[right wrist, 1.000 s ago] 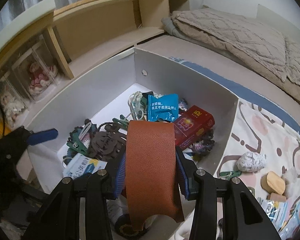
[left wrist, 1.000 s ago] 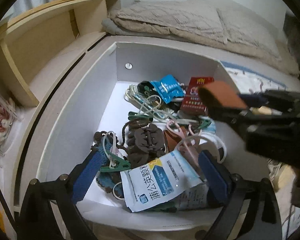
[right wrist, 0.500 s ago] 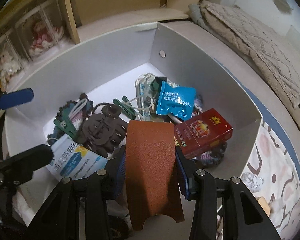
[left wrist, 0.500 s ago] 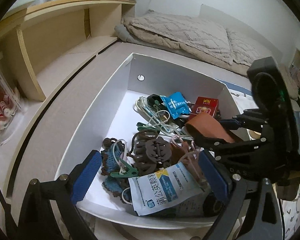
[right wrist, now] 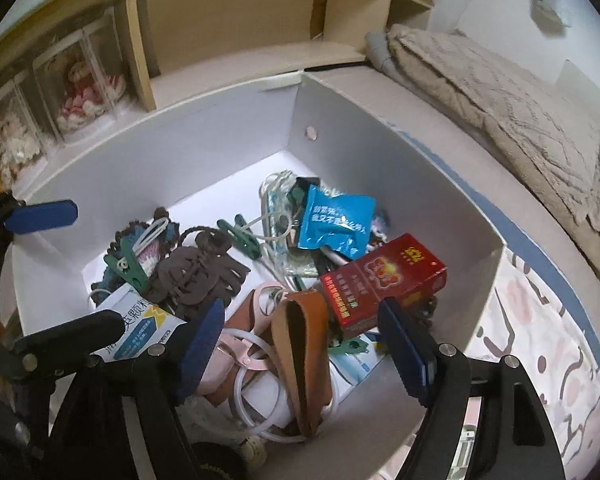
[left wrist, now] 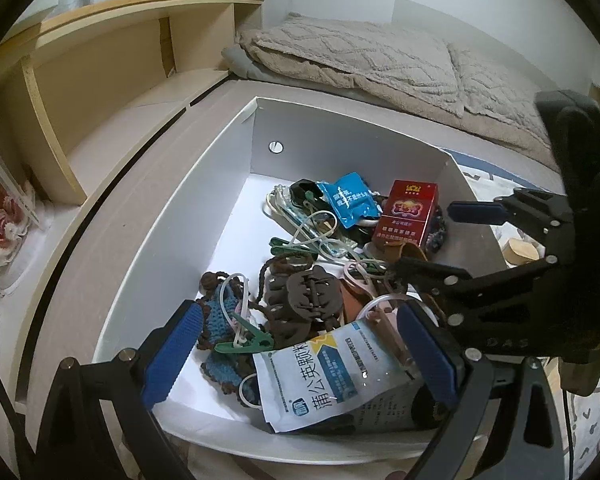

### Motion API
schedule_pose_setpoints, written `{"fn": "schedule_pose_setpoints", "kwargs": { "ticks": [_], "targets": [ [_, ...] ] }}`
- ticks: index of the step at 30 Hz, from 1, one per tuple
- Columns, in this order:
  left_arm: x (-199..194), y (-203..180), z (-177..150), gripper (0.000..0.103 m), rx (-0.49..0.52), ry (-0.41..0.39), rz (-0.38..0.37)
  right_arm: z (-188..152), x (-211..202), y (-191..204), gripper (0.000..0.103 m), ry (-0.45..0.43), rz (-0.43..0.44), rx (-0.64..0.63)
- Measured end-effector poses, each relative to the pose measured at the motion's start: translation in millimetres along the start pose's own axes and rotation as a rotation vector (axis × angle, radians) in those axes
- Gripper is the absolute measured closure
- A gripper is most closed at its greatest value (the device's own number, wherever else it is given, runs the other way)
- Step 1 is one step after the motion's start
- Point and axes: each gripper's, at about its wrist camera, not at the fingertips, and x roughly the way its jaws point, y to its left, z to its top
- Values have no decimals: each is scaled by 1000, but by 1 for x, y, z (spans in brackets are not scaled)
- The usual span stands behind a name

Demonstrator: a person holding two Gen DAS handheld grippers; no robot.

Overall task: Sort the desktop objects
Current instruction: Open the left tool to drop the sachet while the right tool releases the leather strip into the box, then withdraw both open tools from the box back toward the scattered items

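At the far left of the right wrist view, clear cases holding dolls (right wrist: 84, 92) stand on a pale wooden shelf unit (right wrist: 228, 32) that runs across the upper left of both frames. Below it sits the white box (right wrist: 432, 184), filling the centre.

Inside the box, from its left: a crocheted blue-and-brown piece (left wrist: 220, 320) with a green clothes peg (left wrist: 246, 344) lying on it, then a dark brown hair claw (left wrist: 304, 300) in the middle. Toward the lower centre a white medicine sachet with blue print (left wrist: 332, 372) leans over the pile. Further back lie tangled white cords with a blue sachet (right wrist: 334, 222) on top, and to its right a red cigarette pack (right wrist: 384, 280) tilted on the heap.

The left gripper (left wrist: 296, 356) hangs over the near edge of the box, its blue pads wide apart with nothing between them. The right gripper (right wrist: 304, 354) is also spread wide over the box's lower right; the brown leather strap (right wrist: 304, 356) lies folded in the box between its fingers, touching neither pad, beside a pink clip and white rings.

At the upper right a beige knitted blanket (left wrist: 380, 56) covers a bed, and at the lower right of the right wrist view a patterned cloth (right wrist: 540, 340) lies beside the box.
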Motion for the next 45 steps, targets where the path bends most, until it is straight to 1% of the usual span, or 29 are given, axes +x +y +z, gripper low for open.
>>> {"fn": "schedule_pose_setpoints", "kwargs": {
  "ticks": [2, 3, 4, 5, 13, 15, 16, 19, 24, 29, 35, 37, 43, 45],
  "targets": [
    [0, 0, 0, 5, 1, 0, 1, -1, -5, -2, 22, -20, -21, 3],
    [-1, -1, 0, 5, 1, -1, 1, -1, -7, -3, 15, -29, -36, 8],
    [-1, -1, 1, 5, 1, -1, -1, -2, -9, -4, 3, -40, -59, 15],
    [-2, -1, 1, 5, 1, -2, -3, -3, -11, -5, 0, -49, -64, 21],
    [-9, -6, 2, 5, 5, -25, -11, -9, -22, -13, 0, -85, -61, 81],
    [-12, -6, 2, 3, 1, -32, -16, -10, -25, -14, 0, -94, -65, 88],
    [-13, -6, 2, 0, -4, -35, -22, -10, -27, -14, 0, -101, -69, 90],
    [-15, -6, 3, 0, -8, -39, -28, -12, -34, -16, 0, -128, -74, 106],
    [-18, -4, 4, 0, -19, -52, -3, -15, -41, -20, 0, -155, -66, 138],
    [-24, -1, 7, 0, -20, -59, 42, -19, -49, -24, 0, -177, -63, 163],
    [-39, 3, 10, 0, -37, -68, 41, -27, -68, -28, 0, -232, -72, 197],
    [-47, 3, 12, 0, -40, -85, 46, -30, -75, -30, 0, -249, -71, 210],
    [-70, 0, 15, 0, -50, -132, 49, -38, -96, -31, 0, -286, -58, 227],
    [-76, -3, 14, 0, -48, -134, 55, -40, -104, -32, 0, -289, -37, 239]
  ]
}}
